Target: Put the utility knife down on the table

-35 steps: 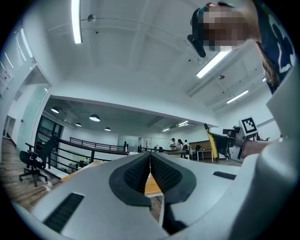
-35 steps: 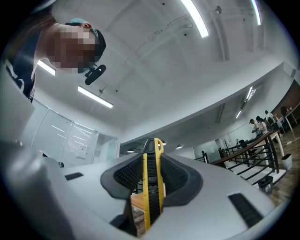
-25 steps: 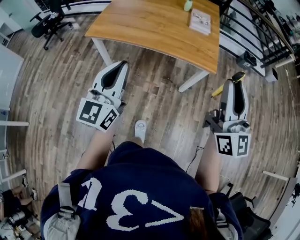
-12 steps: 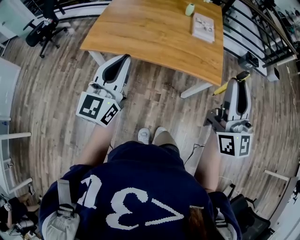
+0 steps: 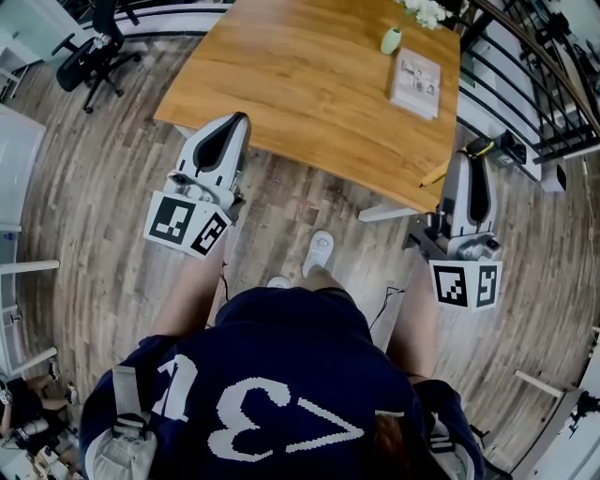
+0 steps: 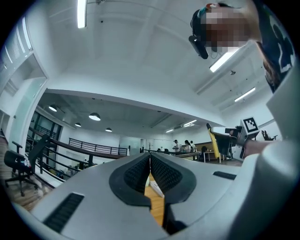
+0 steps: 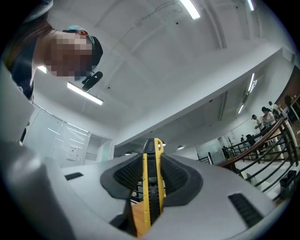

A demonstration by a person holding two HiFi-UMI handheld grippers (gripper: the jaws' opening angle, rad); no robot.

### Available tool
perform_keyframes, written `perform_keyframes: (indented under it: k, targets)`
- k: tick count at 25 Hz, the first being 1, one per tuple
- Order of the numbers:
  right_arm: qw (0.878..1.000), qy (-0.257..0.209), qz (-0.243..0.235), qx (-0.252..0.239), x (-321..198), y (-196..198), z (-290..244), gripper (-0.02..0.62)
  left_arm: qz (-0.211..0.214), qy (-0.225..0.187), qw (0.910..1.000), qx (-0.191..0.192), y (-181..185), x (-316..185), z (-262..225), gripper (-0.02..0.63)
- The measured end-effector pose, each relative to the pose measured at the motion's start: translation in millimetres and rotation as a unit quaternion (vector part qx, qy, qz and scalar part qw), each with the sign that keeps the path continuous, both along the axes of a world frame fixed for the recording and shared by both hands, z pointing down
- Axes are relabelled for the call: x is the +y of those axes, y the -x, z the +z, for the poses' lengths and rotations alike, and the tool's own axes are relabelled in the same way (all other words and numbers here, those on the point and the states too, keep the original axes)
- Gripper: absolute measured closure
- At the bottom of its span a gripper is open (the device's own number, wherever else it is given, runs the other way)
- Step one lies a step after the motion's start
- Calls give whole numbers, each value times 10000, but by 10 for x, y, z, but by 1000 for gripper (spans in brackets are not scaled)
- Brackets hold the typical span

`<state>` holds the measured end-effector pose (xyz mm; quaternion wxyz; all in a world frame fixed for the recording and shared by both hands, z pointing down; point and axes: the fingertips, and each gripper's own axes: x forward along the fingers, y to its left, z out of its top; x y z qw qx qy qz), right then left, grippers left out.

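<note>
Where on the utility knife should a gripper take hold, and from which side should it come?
Take the utility knife at the middle of its slim body, jaws on its two flat sides, coming along its length. The right gripper holds it this way: the flat sides sit against the ribbed pads, and one end sticks out past the tips.

I get bright, even light from ceiling strip lights (image 6: 81, 13); the table (image 5: 309, 84) shows faint sheen, shadows are soft, and fisheye bends every edge.
</note>
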<state>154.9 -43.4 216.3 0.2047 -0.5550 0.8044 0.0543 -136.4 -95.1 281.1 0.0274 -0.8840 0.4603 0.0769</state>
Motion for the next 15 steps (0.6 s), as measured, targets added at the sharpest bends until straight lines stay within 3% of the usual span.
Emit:
perform_keyframes:
  k: [9,15]
  targets:
    - [9990,-154,-410,-58,-1107,-482,-150,471,-508,-179,9985,-44,-306,-878,-153,589]
    - [9990,20,-414,-144,-1591,-697,-22,470,-670,-22,9977,-96,-394,-1364,-63,588]
